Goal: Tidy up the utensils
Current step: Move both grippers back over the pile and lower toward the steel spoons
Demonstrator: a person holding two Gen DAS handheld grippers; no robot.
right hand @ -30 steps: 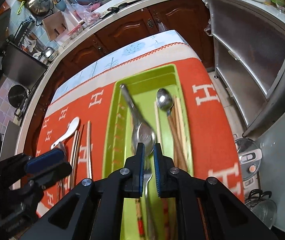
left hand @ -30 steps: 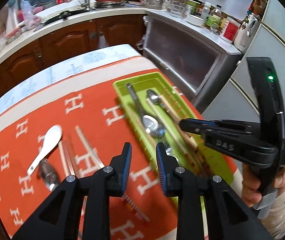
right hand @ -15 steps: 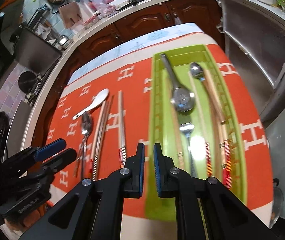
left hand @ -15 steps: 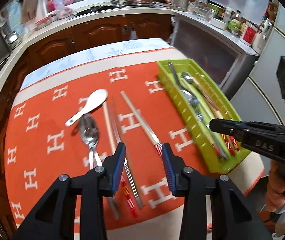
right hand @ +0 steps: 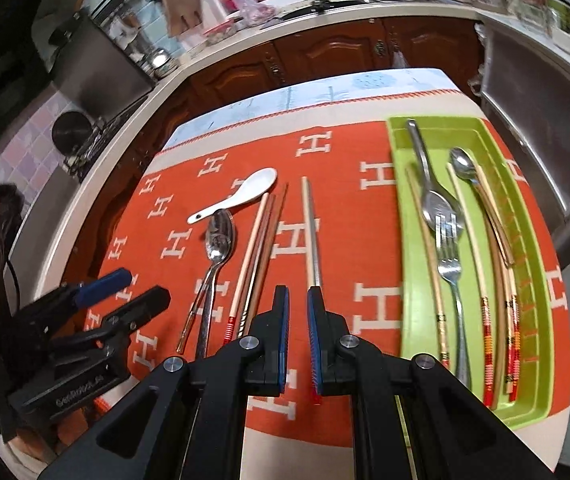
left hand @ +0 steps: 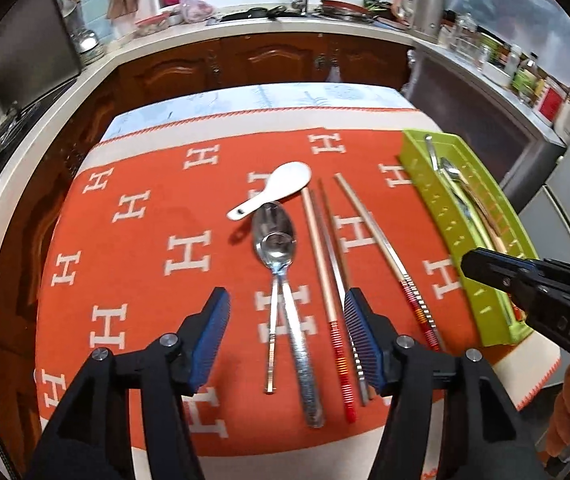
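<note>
A green utensil tray (right hand: pixel 533 216) lies on the orange cloth at the right and holds a fork (right hand: pixel 451 264), spoons and several chopsticks; it also shows in the left wrist view (left hand: pixel 445 216). On the cloth lie a white ceramic spoon (left hand: pixel 281 188), two metal spoons (left hand: pixel 277 240) and several chopsticks (left hand: pixel 321 248). My left gripper (left hand: pixel 285 312) is wide open above the metal spoons' handles. My right gripper (right hand: pixel 298 308) is nearly shut and empty, just above a single chopstick (right hand: pixel 311 232).
The table stands in a kitchen, with brown cabinets (left hand: pixel 269 60) and a cluttered counter behind it. A steel cabinet (right hand: pixel 541 104) is at the right. The table's near edge runs just below both grippers.
Both grippers have swung left, away from the tray and over the loose utensils. The left gripper has opened wider. The right gripper has stayed nearly shut.
</note>
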